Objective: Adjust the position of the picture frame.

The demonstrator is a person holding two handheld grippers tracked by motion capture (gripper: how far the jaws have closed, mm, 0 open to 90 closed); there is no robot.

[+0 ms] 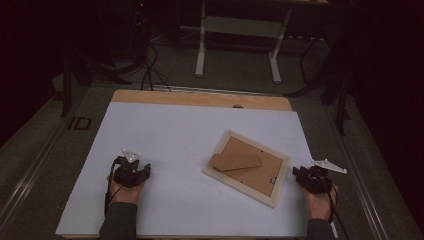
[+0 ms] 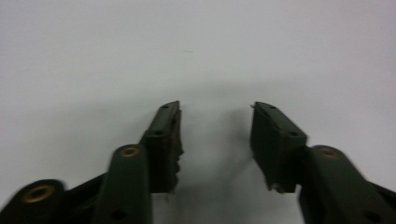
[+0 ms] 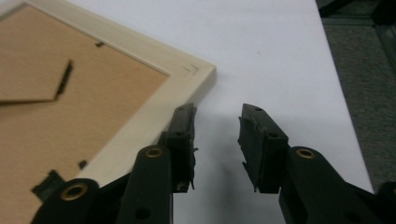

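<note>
The right tool (image 3: 217,144) sits low at the lower right of the high view, jaws parted about halfway with nothing between them. In its own view the left jaw lies just beside, perhaps touching, the pale wooden edge of the frame (image 3: 84,88); the gap itself is over bare white table (image 3: 280,56). The left tool (image 2: 215,140) rests at the lower left of the high view, well apart from the frame, jaws likewise part open and empty over plain white surface.

The frame lies face down at centre right of the high view, skewed to the table's edges, its brown backing up and the stand (image 1: 236,161) folded flat across it.

What I'd worry about: the frame lies flat, so there's little edge to get a jaw under. If the right tool pushes in from where it is, it will likely shove the frame across the smooth sheet rather than grip it, and the left tool is too far off to brace it. A pinch at the corner alone could also let the frame swing or slip out.
</note>
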